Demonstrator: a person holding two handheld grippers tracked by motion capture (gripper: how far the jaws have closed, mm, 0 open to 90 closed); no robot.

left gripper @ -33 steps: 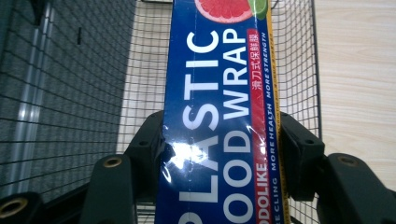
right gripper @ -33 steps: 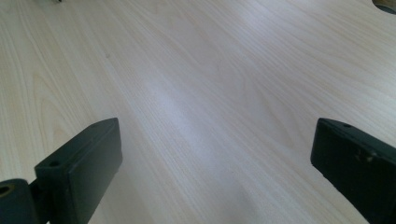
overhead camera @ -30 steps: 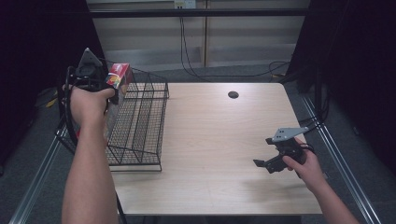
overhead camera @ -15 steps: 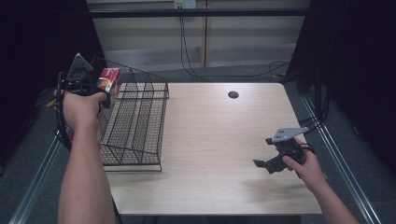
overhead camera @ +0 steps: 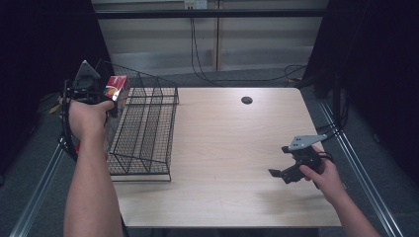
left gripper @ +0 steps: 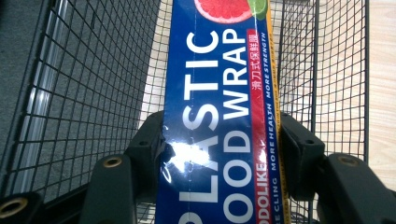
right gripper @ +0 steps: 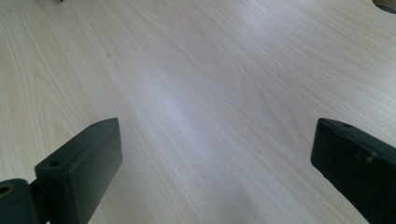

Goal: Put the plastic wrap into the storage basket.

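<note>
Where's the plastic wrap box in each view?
High view: plastic wrap box at upper left, held in the left hand-held gripper over the far left corner of the wire basket.
Left gripper view: centre, clamped between the jaws.
Right gripper view: bare tabletop, no box.
Shared landmark: basket mesh.

A pale wooden table (overhead camera: pixel 222 148) has a round cable hole (overhead camera: pixel 246 100); black cables (overhead camera: pixel 197 54) trail behind it.
</note>
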